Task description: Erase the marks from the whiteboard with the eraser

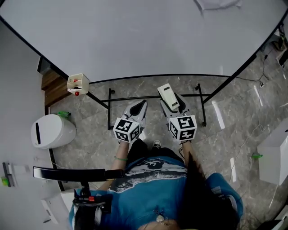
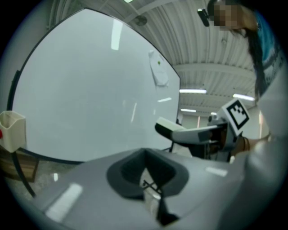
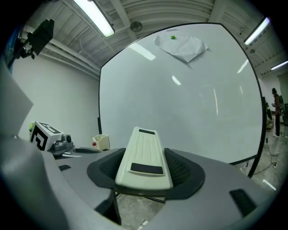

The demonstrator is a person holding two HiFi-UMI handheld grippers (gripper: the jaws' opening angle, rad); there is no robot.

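Eraser (image 1: 168,96) (image 3: 145,158): one, cream with two dark patches on its back, clamped lengthwise between the jaws of the right gripper (image 1: 173,104) (image 3: 146,170), its far end pointing at the whiteboard (image 1: 135,40) (image 3: 189,99) and held clear of the board's lower edge. Left gripper (image 1: 137,109) (image 2: 146,173): level beside the right one, jaws drawn nearly together with nothing between them. Both grippers are held low in front of the person's body, below the board, forearms bent in; each carries one marker cube (image 1: 127,129) (image 1: 183,127), two in all. On the board: one crumpled white sheet (image 1: 218,4) (image 3: 182,47) near its top, pinned by a green dot. At the board's lower left corner: one cream holder (image 1: 78,83) (image 3: 101,142) with red items. Left of the board, on the grey floor (image 1: 229,112): one white bin (image 1: 51,131).
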